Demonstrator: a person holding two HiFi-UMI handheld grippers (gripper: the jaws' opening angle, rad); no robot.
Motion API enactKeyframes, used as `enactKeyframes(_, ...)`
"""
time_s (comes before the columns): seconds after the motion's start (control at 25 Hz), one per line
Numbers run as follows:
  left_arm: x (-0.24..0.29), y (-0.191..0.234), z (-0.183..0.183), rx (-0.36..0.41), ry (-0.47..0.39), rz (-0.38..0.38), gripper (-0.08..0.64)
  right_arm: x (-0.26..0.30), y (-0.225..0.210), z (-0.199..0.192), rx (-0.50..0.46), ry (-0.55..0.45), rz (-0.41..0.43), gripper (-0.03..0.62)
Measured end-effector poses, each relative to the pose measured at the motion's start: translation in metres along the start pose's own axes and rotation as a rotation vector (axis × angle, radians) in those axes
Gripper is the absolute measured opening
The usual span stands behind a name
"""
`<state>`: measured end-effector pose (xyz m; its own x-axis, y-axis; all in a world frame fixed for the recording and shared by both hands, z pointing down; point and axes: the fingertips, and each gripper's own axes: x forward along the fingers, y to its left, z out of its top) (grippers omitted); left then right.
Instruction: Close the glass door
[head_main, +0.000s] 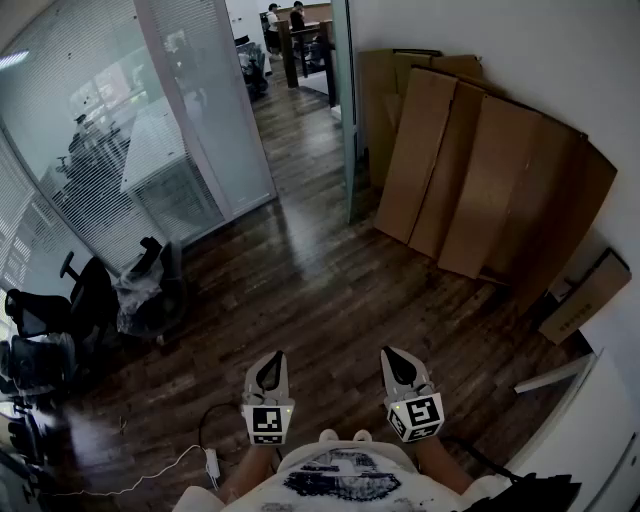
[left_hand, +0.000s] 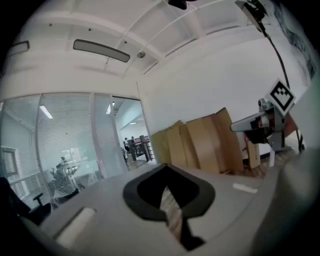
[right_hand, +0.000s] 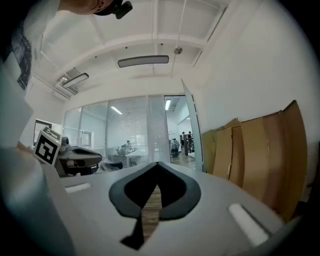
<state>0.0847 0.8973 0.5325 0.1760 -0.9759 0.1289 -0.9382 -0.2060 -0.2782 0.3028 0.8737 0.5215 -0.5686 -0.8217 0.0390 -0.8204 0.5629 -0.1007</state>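
Head view, I hold my left gripper (head_main: 273, 358) and right gripper (head_main: 390, 355) side by side over the wood floor (head_main: 300, 290), glass door (head_main: 347, 130) standing open ahead beside the cardboard sheets (head_main: 470, 180), left gripper view, jaws clenched, empty, right gripper view, jaws clenched, empty, door ahead.

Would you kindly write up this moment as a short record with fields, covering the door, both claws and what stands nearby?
door: glass door stands open, edge-on in the head view
left claw: shut, empty, well short of the door
right claw: shut, empty, well short of the door
right side: cardboard sheets leaning on the wall
left side: office chairs by the glass wall
task: door not yet touched
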Motion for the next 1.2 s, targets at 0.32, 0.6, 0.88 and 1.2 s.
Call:
enactKeyframes(0.32,-0.003,-0.013,0.003,-0.01,-0.004,0.004,-0.002,-0.012,-0.008,0.002,-0.006,-0.011,-0.002,0.006)
enactKeyframes(0.6,0.004,-0.027,0.006,-0.02,-0.007,-0.008,-0.002,-0.023,-0.025,-0.001,0.027,-0.013,-0.032,0.008)
enactKeyframes(0.88,0.013,-0.04,0.009,-0.022,-0.006,-0.02,-0.002,-0.029,-0.041,-0.004,0.037,-0.015,-0.057,0.008)
enactKeyframes(1.2,0.021,-0.05,0.016,-0.027,-0.002,-0.012,-0.002,-0.031,-0.056,-0.002,0.038,-0.015,-0.052,0.008)
